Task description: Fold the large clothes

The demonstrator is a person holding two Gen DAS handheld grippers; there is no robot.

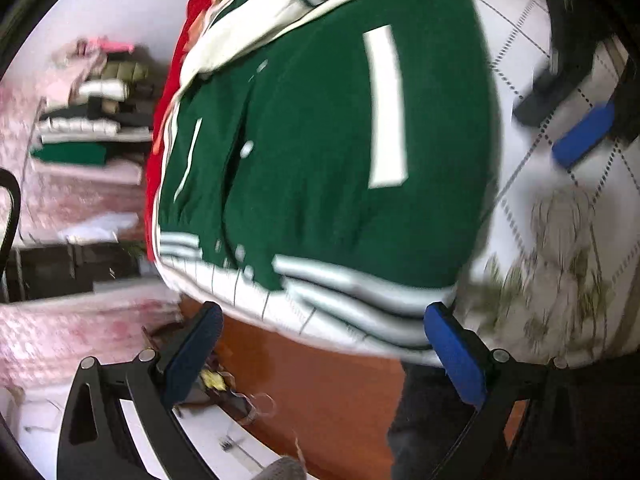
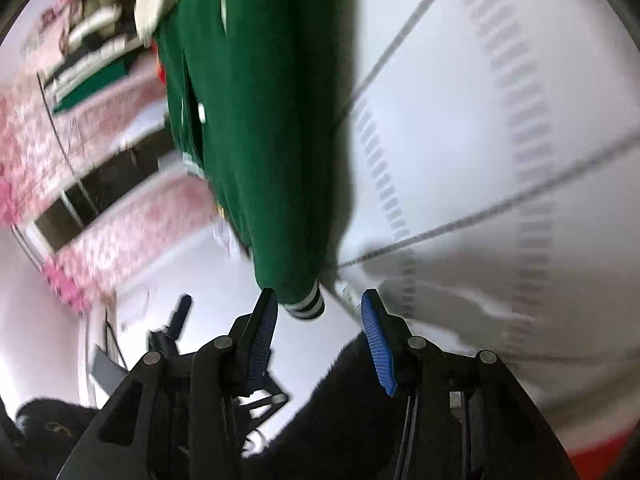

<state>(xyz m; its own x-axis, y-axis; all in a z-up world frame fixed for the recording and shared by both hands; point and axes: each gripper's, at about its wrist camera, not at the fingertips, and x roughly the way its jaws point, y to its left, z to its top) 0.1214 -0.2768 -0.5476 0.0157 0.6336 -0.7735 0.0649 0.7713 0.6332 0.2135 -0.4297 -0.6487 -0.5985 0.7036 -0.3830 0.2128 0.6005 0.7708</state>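
Note:
A green varsity jacket with cream sleeves, white pocket stripes and a striped hem lies on a white quilted bed cover. My left gripper is open and empty, its blue pads just short of the hem at the bed's edge. The right gripper's blue pad shows at the upper right of the left wrist view, beside the jacket. In the right wrist view the jacket runs away from me and its striped corner lies just ahead of my open, empty right gripper.
A red garment lies under the jacket's left side. A stack of folded clothes sits on a pink surface at the left. A leaf print marks the bed cover. An orange-brown floor lies below the bed edge.

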